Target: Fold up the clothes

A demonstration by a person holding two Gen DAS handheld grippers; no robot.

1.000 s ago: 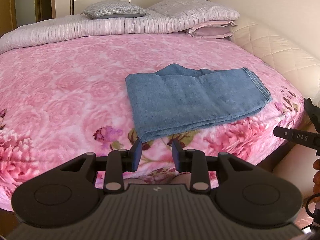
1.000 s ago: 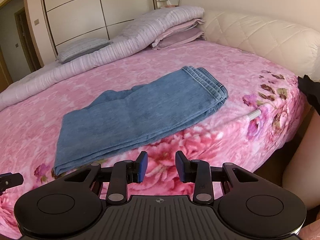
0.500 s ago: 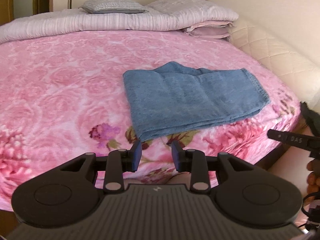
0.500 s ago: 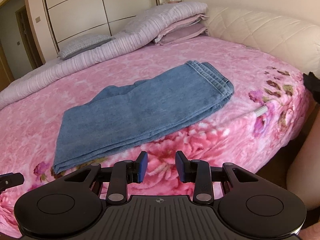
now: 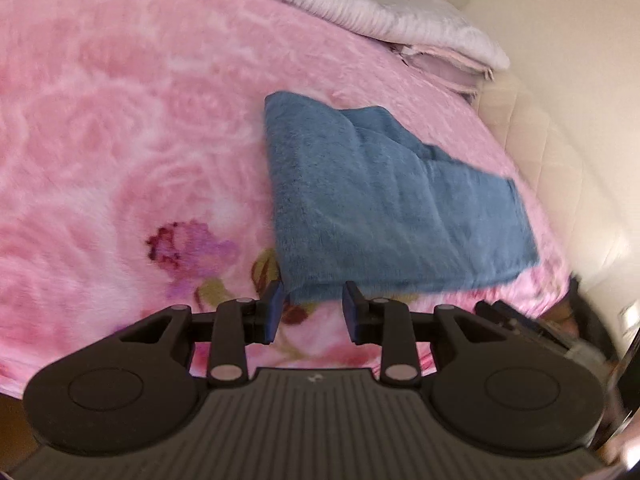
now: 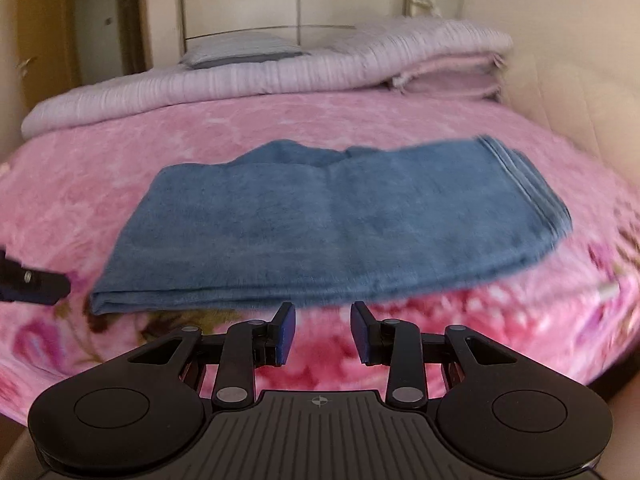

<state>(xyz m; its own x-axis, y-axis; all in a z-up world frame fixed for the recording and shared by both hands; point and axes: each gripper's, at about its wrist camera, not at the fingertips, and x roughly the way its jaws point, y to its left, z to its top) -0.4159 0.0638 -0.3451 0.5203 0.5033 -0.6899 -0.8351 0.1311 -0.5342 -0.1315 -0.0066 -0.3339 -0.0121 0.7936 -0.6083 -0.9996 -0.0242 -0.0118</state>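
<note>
Blue terry-cloth garment (image 6: pixel 328 224): lies flat on the bed near its front edge, already folded into a long layered rectangle; what garment it is I cannot tell.
Left gripper (image 5: pixel 313 306): close to the near left corner of the cloth, jaws partly open with nothing between them, not touching the fabric.
Right gripper (image 6: pixel 323 326): just short of the middle of the near folded edge, jaws about half open and empty.
Pink floral plush blanket (image 5: pixel 120 168): covers the bed under the cloth.
Striped pale lilac bedding (image 6: pixel 280 76): piled at the far end against the headboard, well apart from the cloth.
Progress: at least one fold looks done; another fold probably remains, and neither gripper has a grip yet.
</note>
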